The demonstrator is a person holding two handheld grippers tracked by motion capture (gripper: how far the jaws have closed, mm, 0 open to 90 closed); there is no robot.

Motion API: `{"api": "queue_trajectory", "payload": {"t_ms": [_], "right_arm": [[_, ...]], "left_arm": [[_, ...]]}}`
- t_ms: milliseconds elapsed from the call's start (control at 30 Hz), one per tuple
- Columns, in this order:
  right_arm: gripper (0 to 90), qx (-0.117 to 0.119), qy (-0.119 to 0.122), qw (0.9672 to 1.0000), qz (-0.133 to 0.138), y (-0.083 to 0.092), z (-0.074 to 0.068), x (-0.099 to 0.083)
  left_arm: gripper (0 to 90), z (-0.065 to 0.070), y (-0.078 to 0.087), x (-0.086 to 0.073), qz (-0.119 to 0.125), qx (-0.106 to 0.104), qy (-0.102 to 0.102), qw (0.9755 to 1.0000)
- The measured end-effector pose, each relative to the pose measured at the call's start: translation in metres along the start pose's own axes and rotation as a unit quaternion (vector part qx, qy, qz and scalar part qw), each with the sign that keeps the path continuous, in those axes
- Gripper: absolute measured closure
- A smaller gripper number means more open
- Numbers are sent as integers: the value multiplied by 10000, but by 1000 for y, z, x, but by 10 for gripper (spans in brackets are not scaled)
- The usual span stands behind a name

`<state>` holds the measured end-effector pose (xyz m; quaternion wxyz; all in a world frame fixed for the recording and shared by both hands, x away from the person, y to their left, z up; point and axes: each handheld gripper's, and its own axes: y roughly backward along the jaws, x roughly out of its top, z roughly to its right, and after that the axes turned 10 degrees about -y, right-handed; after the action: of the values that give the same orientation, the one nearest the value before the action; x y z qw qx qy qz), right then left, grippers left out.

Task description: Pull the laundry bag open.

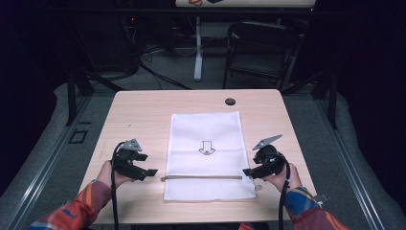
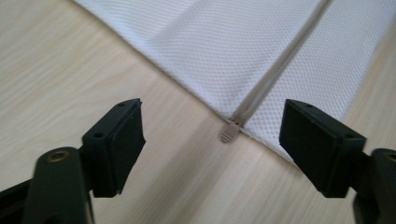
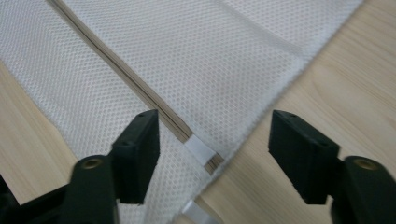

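— Start at your left. How does that hand sit?

— Your left hand (image 1: 111,176) rests on the light wooden table (image 1: 143,110) near its front left corner, sleeve in orange and blue plaid. The left gripper (image 1: 149,172) points right toward the bag's edge, jaws spread wide with nothing between them. In the left gripper view the grey zipper pull (image 2: 228,134) lies on the wood between the jaw tips, just off the bag's edge.

— And the bag itself?

— The white mesh bag (image 1: 205,153) lies flat in the middle of the table, between your two grippers. Its zipper (image 1: 201,177) runs across it near the front edge.

— Any writing on it?

— No words you can read. There is a black outline arrow (image 1: 207,148) printed at its centre, pointing toward you.

— Now your right.

— Your right hand (image 1: 282,178) sits by the bag's right edge. The right gripper (image 1: 247,172) points left, jaws wide apart and holding nothing, straddling the zipper's end, where a small white tab (image 3: 200,151) crosses it.
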<state>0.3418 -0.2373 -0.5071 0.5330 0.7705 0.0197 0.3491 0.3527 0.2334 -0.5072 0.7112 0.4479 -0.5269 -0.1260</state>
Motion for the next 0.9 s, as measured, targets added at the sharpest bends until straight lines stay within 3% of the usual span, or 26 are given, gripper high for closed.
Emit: {"api": "queue_trajectory", "payload": {"t_ms": [133, 200, 300, 467, 767, 900], "right_arm": [[151, -102, -314, 9994, 120, 14, 12, -10], [135, -209, -440, 9986, 214, 23, 19, -16], [63, -258, -667, 9973, 181, 32, 28, -25], [23, -395, -935, 9941, 375, 43, 39, -40], [0, -485, -1206, 9910, 312, 38, 54, -58], [0, -547, -1274, 9901, 223, 31, 60, -62]], "left_arm": [[147, -4, 11, -6, -20, 230, 198, 9995], [119, -6, 17, -11, -30, 241, 370, 9990], [97, -10, 24, -21, 25, 376, 641, 9972], [72, -14, 30, -39, 115, 472, 1085, 9929], [38, -16, 27, -59, 170, 623, 1551, 9858], [25, -19, 24, -62, 128, 650, 1600, 9849]]}}
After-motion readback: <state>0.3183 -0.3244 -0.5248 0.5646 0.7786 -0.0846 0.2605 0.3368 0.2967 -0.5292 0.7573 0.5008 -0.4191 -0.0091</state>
